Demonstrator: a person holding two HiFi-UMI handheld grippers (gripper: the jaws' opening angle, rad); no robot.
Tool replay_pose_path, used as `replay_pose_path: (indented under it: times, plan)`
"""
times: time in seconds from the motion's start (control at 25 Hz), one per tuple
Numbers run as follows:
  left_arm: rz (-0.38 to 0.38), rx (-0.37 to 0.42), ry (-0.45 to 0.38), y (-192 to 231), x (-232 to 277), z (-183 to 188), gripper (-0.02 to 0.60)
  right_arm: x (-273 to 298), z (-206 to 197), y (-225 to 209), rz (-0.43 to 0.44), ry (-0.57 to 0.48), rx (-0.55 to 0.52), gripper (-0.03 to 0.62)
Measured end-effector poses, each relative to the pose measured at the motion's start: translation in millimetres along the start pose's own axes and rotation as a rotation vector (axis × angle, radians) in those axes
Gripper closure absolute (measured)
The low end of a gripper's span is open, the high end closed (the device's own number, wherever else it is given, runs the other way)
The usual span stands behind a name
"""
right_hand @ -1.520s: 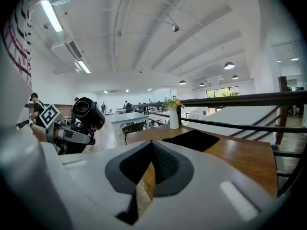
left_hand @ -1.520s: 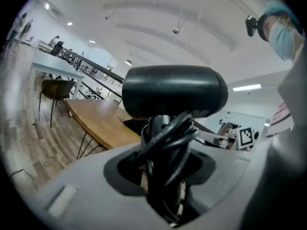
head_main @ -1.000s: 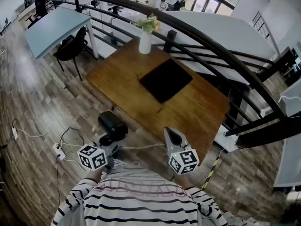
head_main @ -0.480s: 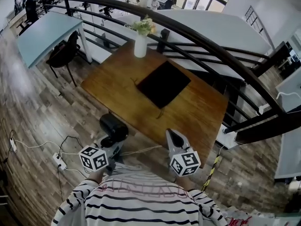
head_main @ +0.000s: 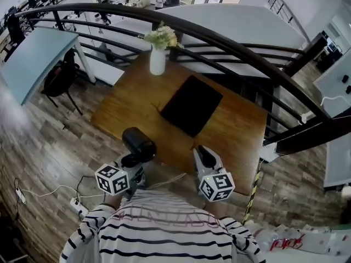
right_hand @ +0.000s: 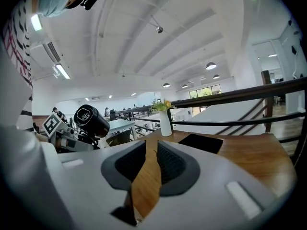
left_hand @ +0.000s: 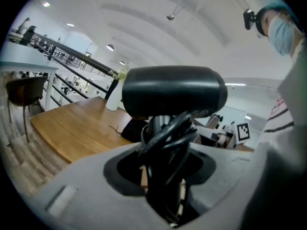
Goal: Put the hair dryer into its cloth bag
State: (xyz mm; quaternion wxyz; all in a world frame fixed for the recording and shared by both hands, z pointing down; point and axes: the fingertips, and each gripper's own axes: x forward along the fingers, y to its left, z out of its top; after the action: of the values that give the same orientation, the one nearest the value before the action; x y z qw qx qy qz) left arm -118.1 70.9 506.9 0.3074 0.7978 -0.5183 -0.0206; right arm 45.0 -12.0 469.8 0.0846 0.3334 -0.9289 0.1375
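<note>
Room: an open hall with a wood-plank floor. At left stands a light blue table with a black chair beside it. At centre is the wooden table, which carries a white vase of flowers at its far edge and the flat black cloth bag mid-surface. A dark curved railing crosses the far side.

The left tool is clamped on the handle of the hair dryer, which has its cord wound round that handle. The dryer is held at the table's near edge, well apart from the bag. Its handle points down into the jaws. The barrel's long axis lies roughly level and crosswise to them, with one round end facing the right tool.

The right tool's jaws have just been opening. The gap is narrow and nothing is between them.
</note>
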Motion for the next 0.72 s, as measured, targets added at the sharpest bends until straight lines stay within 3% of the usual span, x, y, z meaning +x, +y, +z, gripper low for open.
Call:
replay_pose_path:
  times: [0.4, 0.6, 0.72]
  plan:
    - [-0.099, 0.036, 0.138, 92, 11, 46, 0.402, 84, 5, 17, -0.145, 0.02, 0.038, 0.496]
    - [-0.145, 0.058, 0.188, 108, 31, 52, 0.402, 98, -11, -1, -0.199, 0.087, -0.001, 0.494]
    - [-0.154, 0.045, 0.196, 103, 47, 48, 0.402, 101, -25, -18, -0.204, 0.157, -0.076, 0.494]
